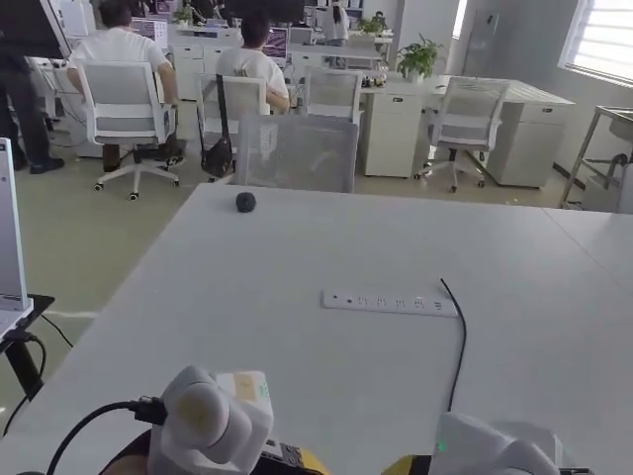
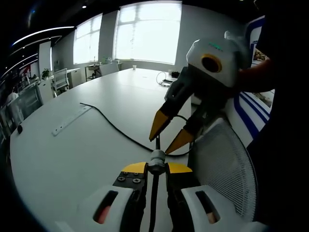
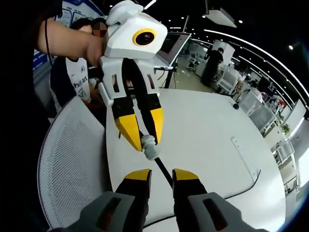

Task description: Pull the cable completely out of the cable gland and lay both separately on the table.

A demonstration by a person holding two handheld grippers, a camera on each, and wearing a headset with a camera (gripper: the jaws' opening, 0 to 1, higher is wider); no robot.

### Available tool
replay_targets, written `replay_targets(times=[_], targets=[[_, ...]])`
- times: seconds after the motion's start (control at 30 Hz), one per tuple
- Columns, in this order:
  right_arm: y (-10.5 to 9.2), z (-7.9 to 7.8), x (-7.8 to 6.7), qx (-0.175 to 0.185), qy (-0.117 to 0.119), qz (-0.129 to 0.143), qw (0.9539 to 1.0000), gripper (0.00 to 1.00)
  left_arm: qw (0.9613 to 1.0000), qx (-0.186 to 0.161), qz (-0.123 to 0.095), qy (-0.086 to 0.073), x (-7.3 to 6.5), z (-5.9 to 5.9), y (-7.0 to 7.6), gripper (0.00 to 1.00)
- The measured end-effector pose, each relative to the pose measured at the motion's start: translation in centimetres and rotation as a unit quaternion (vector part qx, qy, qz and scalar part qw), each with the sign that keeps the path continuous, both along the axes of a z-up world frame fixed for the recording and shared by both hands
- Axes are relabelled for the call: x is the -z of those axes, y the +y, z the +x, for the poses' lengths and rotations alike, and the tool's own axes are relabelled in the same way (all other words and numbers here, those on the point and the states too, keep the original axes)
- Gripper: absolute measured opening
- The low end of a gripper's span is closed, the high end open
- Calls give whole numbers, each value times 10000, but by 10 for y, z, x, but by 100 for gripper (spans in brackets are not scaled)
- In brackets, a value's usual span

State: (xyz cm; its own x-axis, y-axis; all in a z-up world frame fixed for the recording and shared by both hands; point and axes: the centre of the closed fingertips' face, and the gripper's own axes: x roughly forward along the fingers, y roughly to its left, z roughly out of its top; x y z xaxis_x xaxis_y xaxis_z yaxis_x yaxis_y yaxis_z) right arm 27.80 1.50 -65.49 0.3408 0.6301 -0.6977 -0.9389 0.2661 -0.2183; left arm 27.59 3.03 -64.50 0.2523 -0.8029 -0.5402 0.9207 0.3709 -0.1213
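Note:
In the left gripper view my left gripper (image 2: 157,167) is shut on the small grey cable gland (image 2: 156,161). The black cable (image 2: 153,203) runs down between its jaws. My right gripper (image 2: 169,140) comes in from the right, its yellow fingertips (image 2: 159,123) spread apart just above the gland. In the right gripper view the left gripper (image 3: 146,140) hangs from above and pinches the gland (image 3: 150,147). The cable (image 3: 164,166) leads from the gland into the gap of my open right gripper (image 3: 161,175). Both grippers are held off the table's near edge.
A white power strip (image 1: 389,303) with a black cord (image 1: 460,341) lies mid-table. A small dark object (image 1: 245,202) sits at the far end, before a mesh chair (image 1: 297,151). Another mesh chair back (image 3: 67,164) is close under the grippers. People sit at desks beyond.

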Motion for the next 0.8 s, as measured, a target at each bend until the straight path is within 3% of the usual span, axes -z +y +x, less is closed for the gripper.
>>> replay_targets(times=[0.23, 0.4, 0.8], targets=[[1, 3, 5, -159, -53, -160, 9997, 8, 10000, 66, 49, -20, 1, -1, -5, 15], [-2, 5, 5, -121, -76, -128, 9998, 3, 10000, 65, 13, -37, 1, -1, -6, 15], [-21, 12, 13, 494, 364, 21, 9981, 0, 9999, 75, 6, -137, -3, 4, -3, 15]])
